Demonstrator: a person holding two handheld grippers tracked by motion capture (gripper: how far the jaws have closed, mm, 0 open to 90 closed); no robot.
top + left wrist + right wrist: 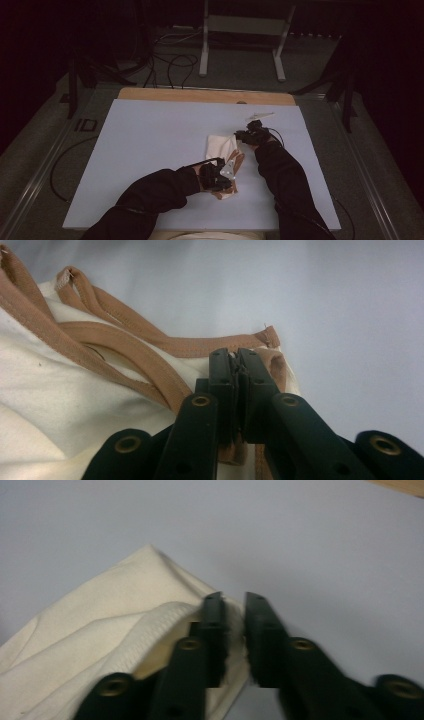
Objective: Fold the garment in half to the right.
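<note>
We count one garment (220, 146), two grippers, left (218, 181) and right (248, 134), one table (150, 150), one white scrap (260, 116).

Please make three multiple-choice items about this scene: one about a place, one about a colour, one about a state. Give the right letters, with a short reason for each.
1. Where does the cream garment lie?
A. on the pale sheet covering the table
B. on the floor
C. on the metal stand behind the table

2. What colour is the garment's trim?
A. blue
B. tan brown
C. black

3. How are the fingers of the left gripper standing?
A. wide apart above the cloth
B. closed on the garment's trimmed edge
C. closed on a cable

Answers: 1 A, the high view shows it on the sheet. 2 B, the left gripper view shows tan brown binding. 3 B, the fingers meet with the edge pinched between them.
</note>
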